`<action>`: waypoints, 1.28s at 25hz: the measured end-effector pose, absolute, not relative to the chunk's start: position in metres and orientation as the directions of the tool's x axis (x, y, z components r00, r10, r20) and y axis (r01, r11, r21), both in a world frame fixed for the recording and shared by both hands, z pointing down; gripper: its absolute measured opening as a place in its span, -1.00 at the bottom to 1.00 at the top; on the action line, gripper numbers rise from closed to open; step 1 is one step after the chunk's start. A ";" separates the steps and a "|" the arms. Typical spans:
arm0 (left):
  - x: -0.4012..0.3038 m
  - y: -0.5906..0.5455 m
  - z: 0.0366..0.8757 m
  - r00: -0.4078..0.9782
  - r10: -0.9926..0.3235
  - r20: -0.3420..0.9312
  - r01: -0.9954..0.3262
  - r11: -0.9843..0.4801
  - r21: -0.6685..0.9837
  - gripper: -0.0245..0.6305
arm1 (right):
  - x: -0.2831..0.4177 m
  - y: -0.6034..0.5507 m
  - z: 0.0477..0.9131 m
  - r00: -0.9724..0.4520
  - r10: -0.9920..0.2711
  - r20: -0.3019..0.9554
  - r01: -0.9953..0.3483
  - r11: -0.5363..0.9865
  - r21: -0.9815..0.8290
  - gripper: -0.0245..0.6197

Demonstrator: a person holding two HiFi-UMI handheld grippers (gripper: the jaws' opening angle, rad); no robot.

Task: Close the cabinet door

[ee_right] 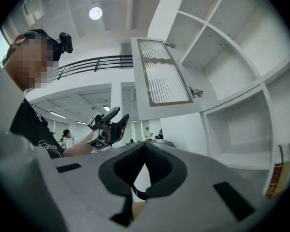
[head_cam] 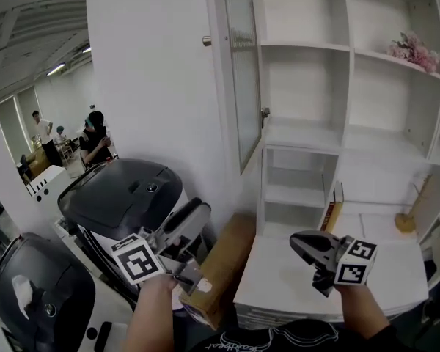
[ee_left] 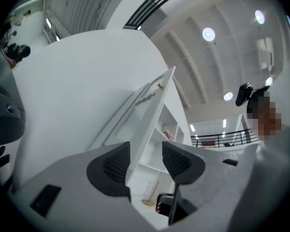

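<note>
Nearest the body, the left tool [head_cam: 196, 215] gapes empty, the right tool [head_cam: 299, 243] is clenched on nothing. Above and beyond, the cabinet door [head_cam: 242, 79] stands open: likely light, stiff, fragile-paned; push its frame near the knob [head_cam: 207, 41].

A plain white wall [head_cam: 147, 72] rises ahead of the left gripper [head_cam: 194, 229]. To the left of this gripper the room opens to a far part, with strip lights [head_cam: 56, 69] on its ceiling. Two dark domed machines [head_cam: 121, 193] stand just beside it and lower. Ahead of the right gripper [head_cam: 302, 249] stand white shelves [head_cam: 308, 134], with pink flowers [head_cam: 414, 50] high to its right. Under it lies a low white platform [head_cam: 279, 284]. High above both are round ceiling lamps [ee_left: 208, 34] and a black railing [ee_left: 217, 139].
</note>
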State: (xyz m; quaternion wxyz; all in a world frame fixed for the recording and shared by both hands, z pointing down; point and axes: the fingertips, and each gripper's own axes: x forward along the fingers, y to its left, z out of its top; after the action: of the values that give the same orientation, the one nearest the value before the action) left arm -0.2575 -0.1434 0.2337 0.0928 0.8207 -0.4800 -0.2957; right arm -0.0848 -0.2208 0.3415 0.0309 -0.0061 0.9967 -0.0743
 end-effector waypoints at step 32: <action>-0.266 -0.232 -0.047 0.729 -0.201 -0.655 -0.303 -0.952 -0.045 -0.34 | -0.044 -0.249 0.339 -0.885 -0.463 -0.050 -0.452 0.880 -0.148 -0.91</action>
State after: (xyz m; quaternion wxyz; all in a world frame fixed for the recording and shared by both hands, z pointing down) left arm -0.2663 -0.2322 -0.0472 -0.0747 0.9267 -0.1361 -0.3422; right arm -0.0440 -0.2485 0.3389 0.0417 -0.2361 0.9686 -0.0662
